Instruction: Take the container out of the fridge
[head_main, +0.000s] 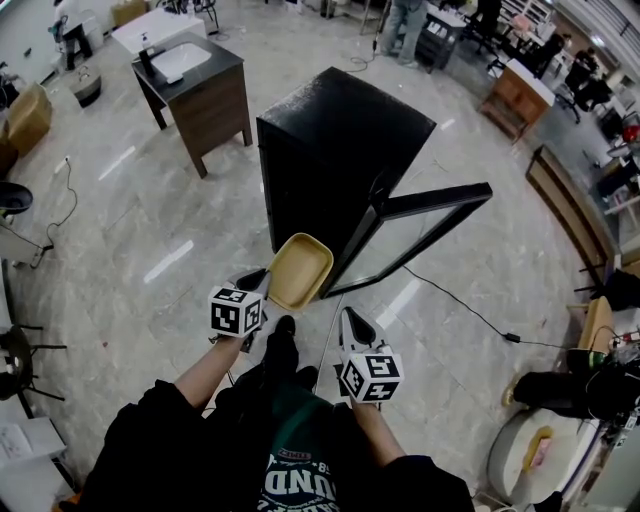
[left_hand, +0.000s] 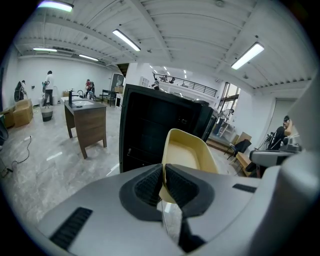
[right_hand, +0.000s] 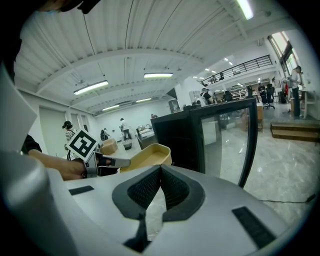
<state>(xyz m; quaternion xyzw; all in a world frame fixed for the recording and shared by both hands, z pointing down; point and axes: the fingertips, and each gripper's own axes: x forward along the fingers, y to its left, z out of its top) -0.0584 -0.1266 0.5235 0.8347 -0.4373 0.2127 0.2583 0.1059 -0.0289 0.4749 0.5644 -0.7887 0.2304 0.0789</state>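
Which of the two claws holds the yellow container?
The left claw: its jaws pinch the rim of the yellow container; the right claw is shut and empty.

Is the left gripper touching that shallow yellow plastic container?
Touching. In the left gripper view, the left gripper has its fingers pinched on the near rim of the yellow plastic container.
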